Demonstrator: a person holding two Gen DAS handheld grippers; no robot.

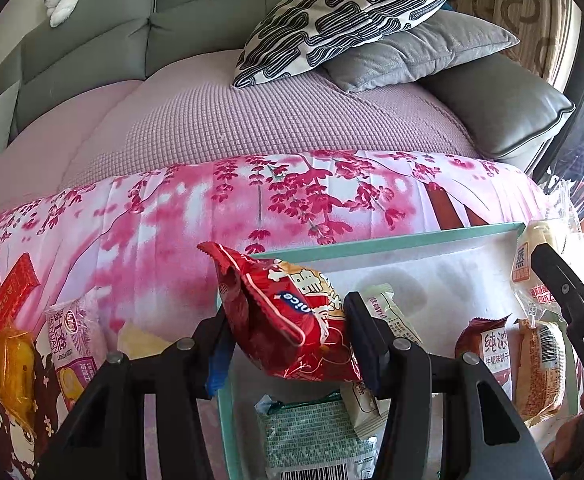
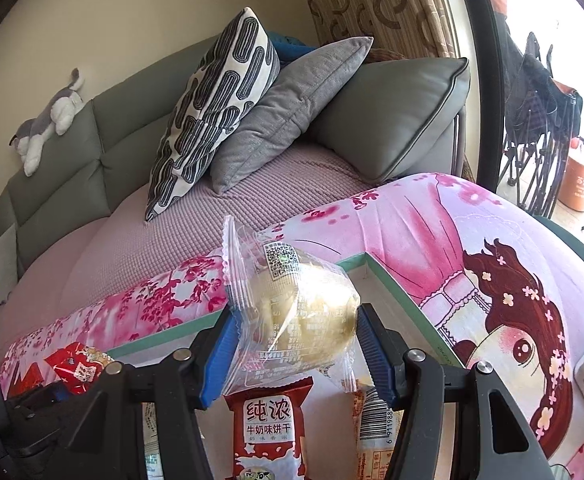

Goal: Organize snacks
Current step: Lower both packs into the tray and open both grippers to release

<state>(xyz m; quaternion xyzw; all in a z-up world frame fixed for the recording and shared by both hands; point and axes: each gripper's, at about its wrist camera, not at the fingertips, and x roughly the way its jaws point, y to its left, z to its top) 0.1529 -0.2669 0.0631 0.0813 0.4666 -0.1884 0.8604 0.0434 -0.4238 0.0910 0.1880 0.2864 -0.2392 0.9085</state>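
- We see the left gripper (image 1: 288,332) clamped on a red snack bag (image 1: 288,320), which it holds above the left edge of a green-rimmed tray (image 1: 391,240).
- We see the right gripper (image 2: 295,348) closed around a clear-wrapped bun (image 2: 303,312), which it holds over the same tray (image 2: 395,288).
- In the tray lie a red milk biscuit pack (image 2: 266,428), a green-patterned packet (image 1: 315,436) and an orange packet (image 1: 539,372).
- The tray rests on a pink floral cloth (image 1: 172,216); a purple snack pack (image 1: 76,344) lies on the cloth left of the tray.
- Behind stands a grey sofa (image 1: 92,52).
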